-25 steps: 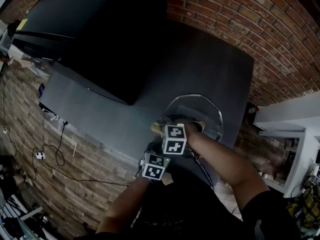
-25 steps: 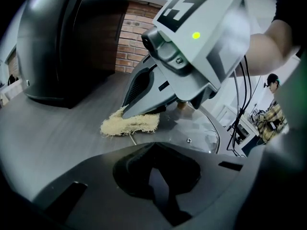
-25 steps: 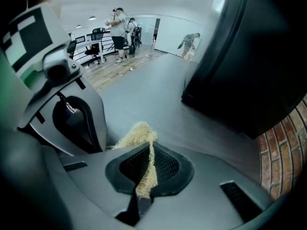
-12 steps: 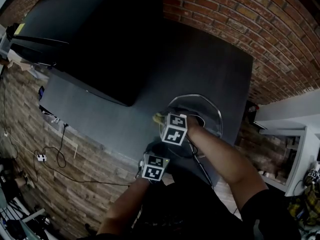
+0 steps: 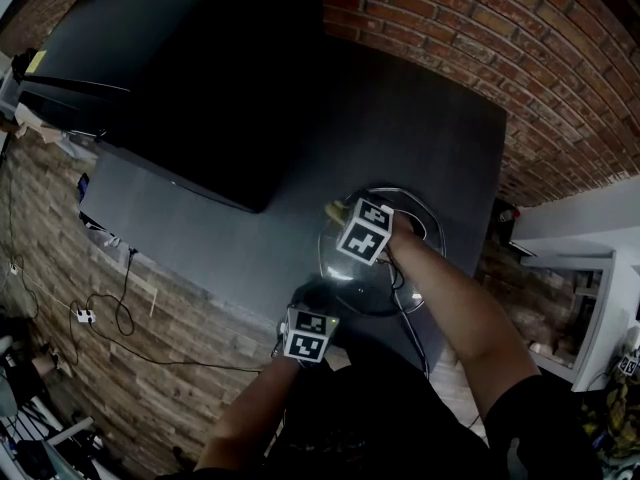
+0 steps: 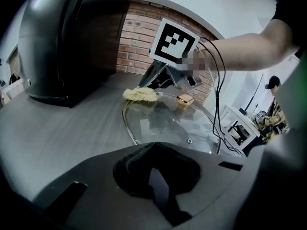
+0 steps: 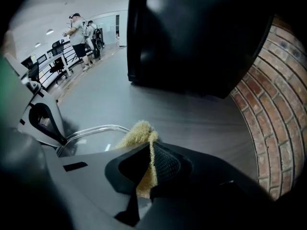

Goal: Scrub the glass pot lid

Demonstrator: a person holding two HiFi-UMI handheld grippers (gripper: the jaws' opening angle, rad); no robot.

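Nearest the person, the weak spot is the hold on the glass pot lid. If the left gripper has only a thin bite on smooth glass, a hard push from the scrubbing side could slide the rim out and send the lid skating across the table. Its 2 fingers are drawn together with no gap between the tips. The lid's near rim runs straight into them, so I judge they are nipped on that edge, though the gripper's body covers the contact itself. The lid lies on the table right of centre, close to the near edge, with its gold knob upward. Farther on, the right gripper is over the lid's far left rim. Here the risk is the yellow scrub pad dragging off the edge onto bare table, so the stroke cleans nothing. Pressing down so near the rim could also tip the lid. Its 2 fingers are clamped on the pad, open only by the pad's thickness, and the frayed end pokes out ahead at the rim, touching the glass as far as I can tell. Beyond, a large black object sits at the far left of the table, well apart from the lid, and a brick wall closes the far right.
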